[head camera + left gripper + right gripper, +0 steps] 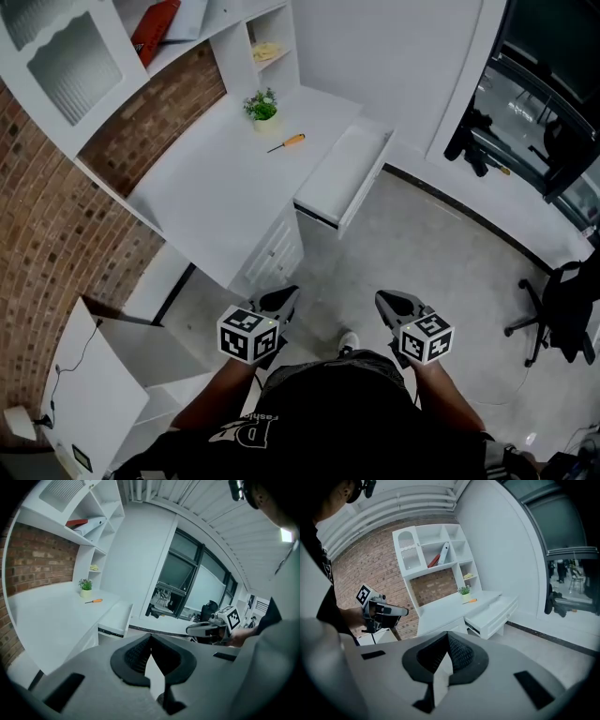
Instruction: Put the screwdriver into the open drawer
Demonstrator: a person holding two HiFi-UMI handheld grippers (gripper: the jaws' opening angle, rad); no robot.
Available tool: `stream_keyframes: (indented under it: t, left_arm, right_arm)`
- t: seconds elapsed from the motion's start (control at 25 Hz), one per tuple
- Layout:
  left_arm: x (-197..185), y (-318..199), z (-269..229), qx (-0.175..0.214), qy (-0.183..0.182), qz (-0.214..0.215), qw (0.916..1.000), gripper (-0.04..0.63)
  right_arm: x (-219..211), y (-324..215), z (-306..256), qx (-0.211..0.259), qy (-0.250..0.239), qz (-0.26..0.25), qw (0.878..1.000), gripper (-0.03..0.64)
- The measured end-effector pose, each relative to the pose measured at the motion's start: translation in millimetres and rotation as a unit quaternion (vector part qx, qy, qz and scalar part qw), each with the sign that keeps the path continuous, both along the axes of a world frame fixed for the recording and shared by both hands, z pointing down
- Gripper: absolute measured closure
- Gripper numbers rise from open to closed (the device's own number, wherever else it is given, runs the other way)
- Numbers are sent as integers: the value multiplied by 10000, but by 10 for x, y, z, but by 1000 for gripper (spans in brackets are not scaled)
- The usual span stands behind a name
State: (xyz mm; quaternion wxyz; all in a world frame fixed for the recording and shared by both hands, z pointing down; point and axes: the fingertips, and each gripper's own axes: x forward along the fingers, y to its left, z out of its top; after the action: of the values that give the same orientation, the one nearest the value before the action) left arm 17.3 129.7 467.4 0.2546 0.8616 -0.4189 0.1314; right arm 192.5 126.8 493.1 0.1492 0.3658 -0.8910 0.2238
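Nearest: left gripper (281, 302) and right gripper (394, 305), both held low in front of the person's body, over the floor and well short of the desk (216, 187). Left jaws are closed tip to tip with nothing between them. Right jaws are likewise closed and empty. Both point toward the desk, angled a little downward.

Next out: the drawer (345, 167), pulled open at the desk's right end, tray facing up.

Beyond it, on the desk top: the screwdriver (287, 142) lies flat, near the drawer's back corner but not touching it. Its orange handle is on the drawer side; the dark shaft points the other way. Just behind it stands a small potted plant (262, 108), close but apart. Farthest back are the shelves (272, 47) against the wall.

Judgement: the task is not yet started and the tool is untouched.

Handling estimate:
- The tool looks small, light and rigid, not fragile.
- With a round handle and shaft on a smooth top, it is likely to roll if nudged sideways.
- The thin shaft would be a slippery, narrow hold.
- The handle's middle is the better spot, being thicker and probably grippier, with the jaws opened and set across its length from above.
- Keep the far jaw clear of the plant.
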Motion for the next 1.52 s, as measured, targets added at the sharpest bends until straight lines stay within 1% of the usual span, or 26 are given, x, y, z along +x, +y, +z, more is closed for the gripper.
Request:
stream_keyframes:
  t: [0.28, 0.4, 0.52, 0.68, 1.04, 1.52]
  left_arm:
    - [181, -488, -32, 40, -94, -386, 9992, 578]
    - [246, -605, 9, -30, -162, -548, 9984, 578]
    - [343, -682, 38, -106, -149, -677, 9975, 578]
    - [437, -710, 50, -147, -182, -685, 9974, 578]
    - [489, -900, 143, -211, -167, -749, 9968, 578]
    - [398, -1617, 156, -177, -92, -782, 9967, 578]
  right_arm:
    - [357, -492, 56, -84, -39, -181, 9998, 612]
    - [486, -670, 79, -109, -76, -255, 9996, 612]
    - [578, -794, 115, -159, -99, -350, 9992, 612]
    - [601, -878, 158, -217, -147, -431, 9987, 612]
    - [583, -1090, 243, -270, -143, -568, 9979, 612]
    - [576, -1720, 311, -337, 80, -563, 9978, 612]
